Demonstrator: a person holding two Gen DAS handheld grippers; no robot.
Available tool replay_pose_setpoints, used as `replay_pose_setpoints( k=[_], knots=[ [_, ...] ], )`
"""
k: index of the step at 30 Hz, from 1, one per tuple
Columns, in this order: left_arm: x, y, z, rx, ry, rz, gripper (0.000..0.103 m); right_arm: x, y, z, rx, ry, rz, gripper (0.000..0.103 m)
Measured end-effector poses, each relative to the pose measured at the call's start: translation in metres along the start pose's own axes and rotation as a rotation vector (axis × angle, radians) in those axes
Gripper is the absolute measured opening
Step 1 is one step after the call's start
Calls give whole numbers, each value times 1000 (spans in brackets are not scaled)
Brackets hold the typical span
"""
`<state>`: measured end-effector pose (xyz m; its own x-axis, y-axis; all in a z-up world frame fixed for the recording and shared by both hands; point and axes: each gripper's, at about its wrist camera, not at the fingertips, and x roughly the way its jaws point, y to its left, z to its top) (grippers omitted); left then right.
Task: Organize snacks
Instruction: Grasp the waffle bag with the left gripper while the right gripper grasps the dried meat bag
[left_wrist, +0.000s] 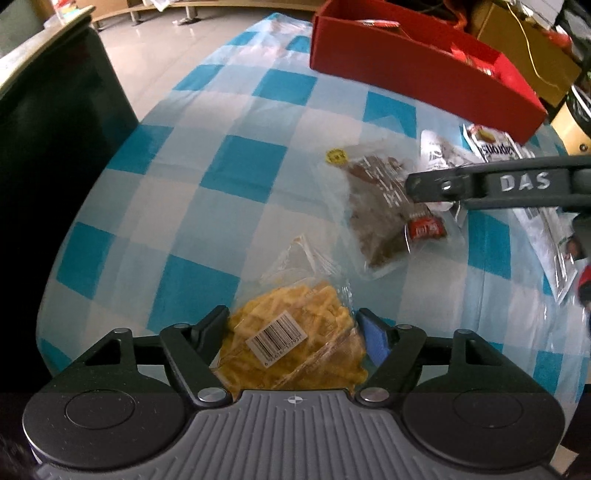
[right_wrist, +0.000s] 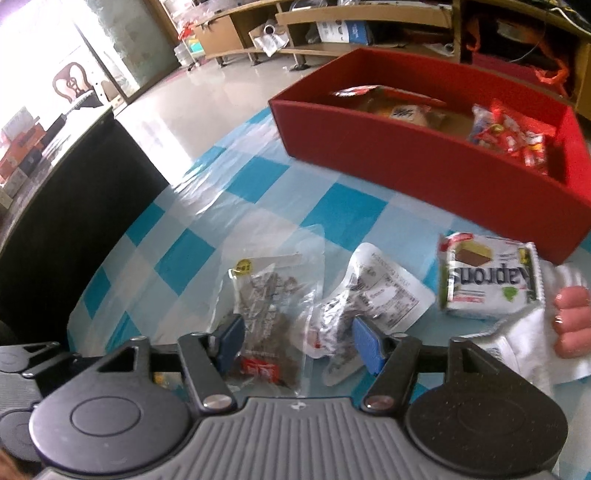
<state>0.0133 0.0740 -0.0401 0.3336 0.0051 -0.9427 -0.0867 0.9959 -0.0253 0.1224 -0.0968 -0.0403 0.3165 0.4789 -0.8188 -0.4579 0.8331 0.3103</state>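
Note:
My left gripper (left_wrist: 293, 332) has a clear bag of yellow snacks (left_wrist: 295, 332) between its fingers; the jaws stand wide around it. A clear bag of brown snacks (left_wrist: 376, 206) lies further on, and shows in the right wrist view (right_wrist: 269, 306). My right gripper (right_wrist: 295, 343) is open above it and a white crumpled packet (right_wrist: 369, 299); its finger (left_wrist: 491, 184) reaches in from the right in the left wrist view. A green-and-white wafer pack (right_wrist: 491, 277) lies to the right. A red box (right_wrist: 424, 166) with several snacks stands at the back.
The table has a blue-and-white checked cloth (left_wrist: 236, 162) under plastic. A dark cabinet (right_wrist: 74, 206) stands at the left edge. A hand (right_wrist: 570, 321) on white paper is at the right. Wooden shelves (right_wrist: 332, 29) line the far wall.

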Motion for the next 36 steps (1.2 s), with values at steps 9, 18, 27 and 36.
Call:
replay_pose_setpoints(
  k=[9,18,27,36],
  knots=[
    [9,10,2,-28,17,-25,80,11,15,10,5,35,112,76],
    [11,9,-2,-6,21,-19,83,32,48,-3,-255,38,-20,79],
    [18,7,-6,35,25,13,85,42,71,-21,-440,33,-93,91],
    [17,10,-3,-8,27,-19,84,21,47,-18,-327,8,-77,81]
  ],
)
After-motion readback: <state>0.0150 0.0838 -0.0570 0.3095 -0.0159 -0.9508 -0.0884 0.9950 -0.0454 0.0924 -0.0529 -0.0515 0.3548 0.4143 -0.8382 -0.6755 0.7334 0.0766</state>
